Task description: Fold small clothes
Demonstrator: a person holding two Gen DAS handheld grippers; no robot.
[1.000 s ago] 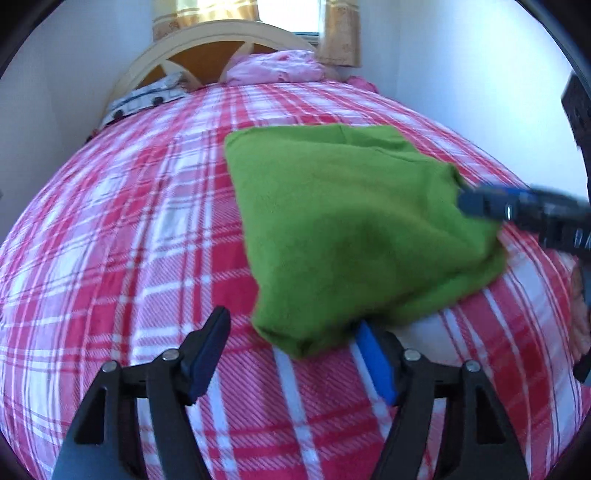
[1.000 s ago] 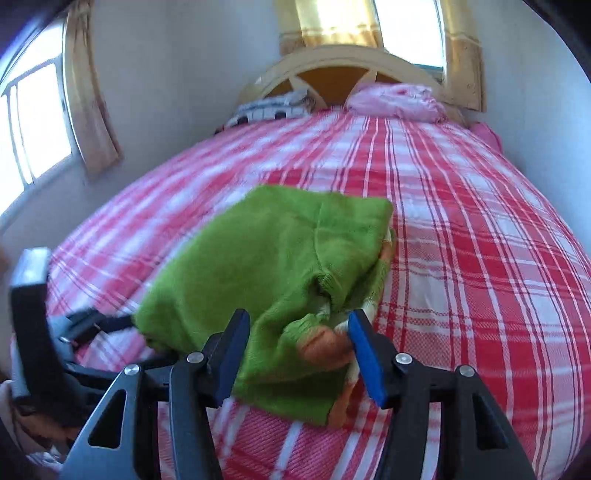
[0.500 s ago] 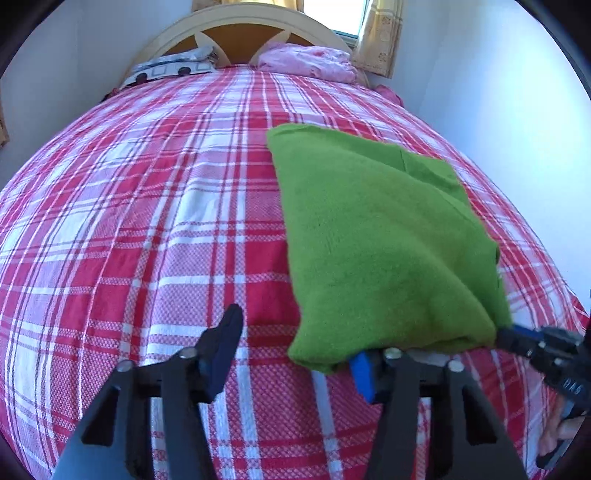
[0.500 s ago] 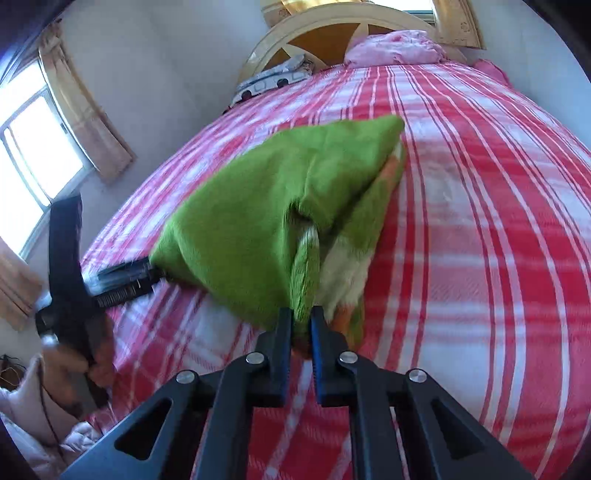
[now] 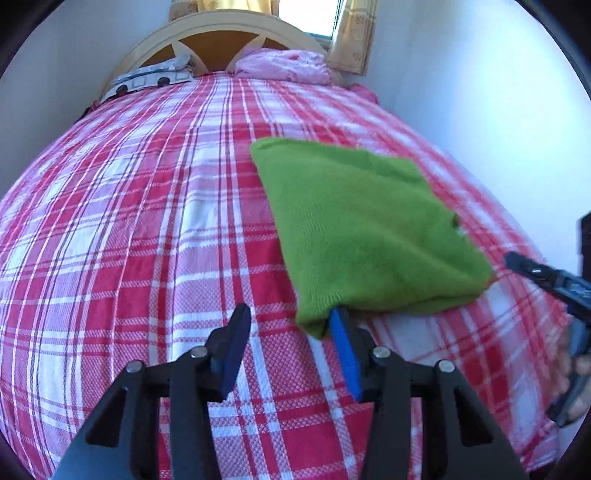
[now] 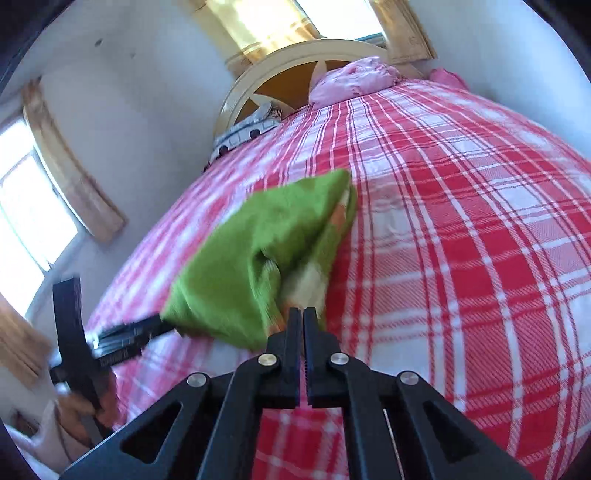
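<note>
Where cloth (image 5: 369, 236) hides tongs (image 5: 286, 338): tip unseen

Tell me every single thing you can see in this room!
green garment: one, green with orange and white inside, partly folded on the bed
bedspread: one, red and white plaid, covers the bed
headboard: one, cream and brown, far end
pink bundle: one, by the headboard
patterned pillow: one, black and white, beside it
curtains: several, yellow, at the windows
left tool: black with blue pads, jaws closing, garment corner against one pad, not pinched
right tool: black, shut on the garment's edge
left hand, right hand: one each, gripping the handles
</note>
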